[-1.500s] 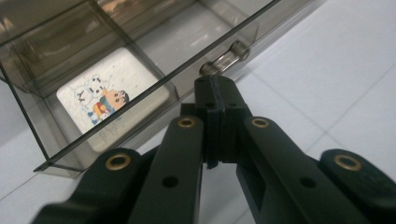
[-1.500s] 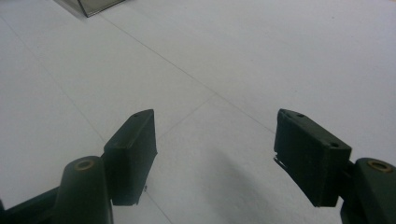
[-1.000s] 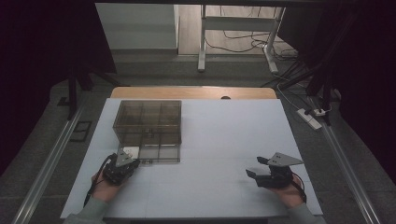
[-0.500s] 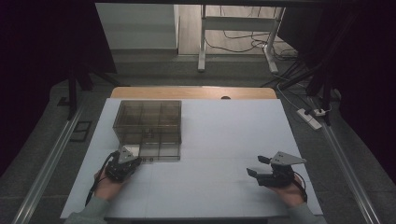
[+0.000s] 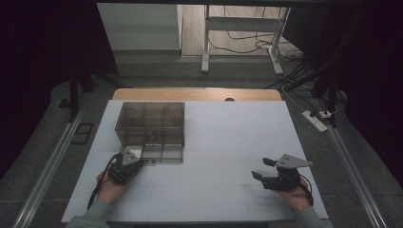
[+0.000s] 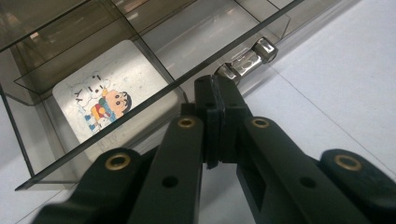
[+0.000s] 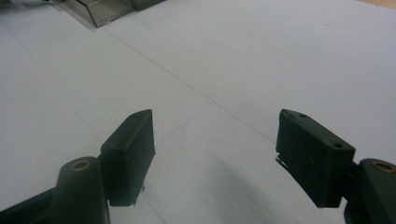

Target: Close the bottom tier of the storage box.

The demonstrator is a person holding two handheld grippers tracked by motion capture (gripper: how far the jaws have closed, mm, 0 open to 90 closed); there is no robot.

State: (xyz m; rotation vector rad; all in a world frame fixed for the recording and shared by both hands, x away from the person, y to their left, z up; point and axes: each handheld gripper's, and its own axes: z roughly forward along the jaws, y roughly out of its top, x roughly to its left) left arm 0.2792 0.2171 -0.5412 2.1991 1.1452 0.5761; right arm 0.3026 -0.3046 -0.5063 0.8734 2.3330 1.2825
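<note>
Smoky clear plastic makes up the compartment box (image 5: 151, 129), which stands on the white table (image 5: 223, 142) at its left half, toward the far edge. A small metal latch (image 6: 246, 59) hangs on the box's near front wall, and in the left gripper view it lies just past the tips of the left gripper (image 6: 218, 95), nearly in line with them; whether the tips touch it I cannot tell. The jaws of that gripper are pressed together with no gap between them and nothing caught in between. From the high view the left gripper (image 5: 127, 166) sits at the near left corner of the box, right against its front wall. Behind that wall, in the near compartment, lies a white card with a cartoon print (image 6: 107, 100), to the left of the jaws in the left gripper view.

The right gripper (image 5: 267, 168) rests well apart from the box, over bare table at the near right. Its jaws stand wide, with only the white surface between them. A corner of the box (image 7: 105, 9) shows far off at the top left of the right gripper view.
</note>
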